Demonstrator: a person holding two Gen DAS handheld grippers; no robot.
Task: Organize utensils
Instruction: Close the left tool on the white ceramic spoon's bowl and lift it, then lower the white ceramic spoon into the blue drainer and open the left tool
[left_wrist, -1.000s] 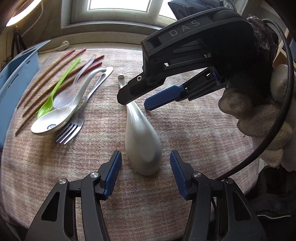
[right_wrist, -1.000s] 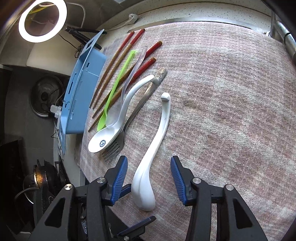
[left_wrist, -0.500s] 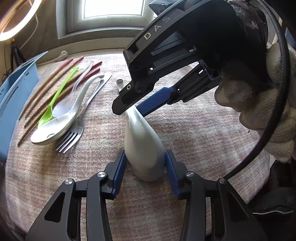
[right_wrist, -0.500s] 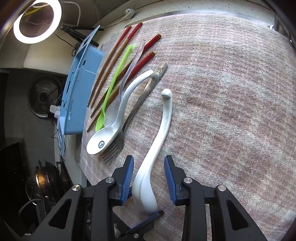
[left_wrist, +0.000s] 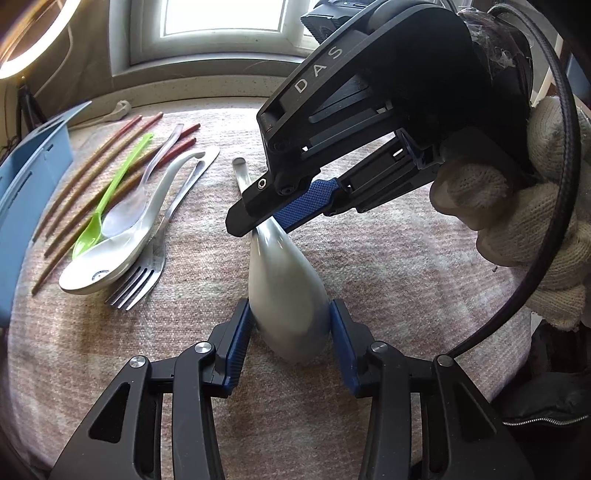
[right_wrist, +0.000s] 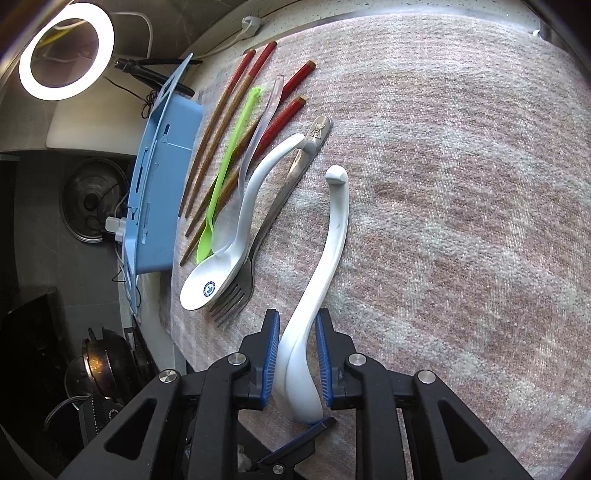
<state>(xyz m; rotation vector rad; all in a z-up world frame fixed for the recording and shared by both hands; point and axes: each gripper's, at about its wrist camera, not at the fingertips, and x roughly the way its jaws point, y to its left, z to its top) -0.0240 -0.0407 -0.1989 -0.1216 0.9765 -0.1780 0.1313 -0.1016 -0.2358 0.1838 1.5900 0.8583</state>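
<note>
Both claws have closed over the last second onto the lone white spoon (right_wrist: 334, 236), which lies bowl-down on the cloth-covered surface (right_wrist: 461, 184), apart from the sorted row. Left claw (left_wrist: 291, 325): open a second ago, its pads now touch either side of the bowl, pinching it. Right claw (right_wrist: 295, 350): likewise narrowed, pads now against the handle near the bowl, pinching it. Judged meaning: the spoon is secured at two places and ready to be lifted or turned toward the row of chopsticks (right_wrist: 225, 107), spoons and fork (right_wrist: 240, 284) beside the blue tray (right_wrist: 155, 206). Left claw reaches in low, level with the surface; right claw angles steeply down from above, its gloved hand (left_wrist: 517, 229) raised.
</note>
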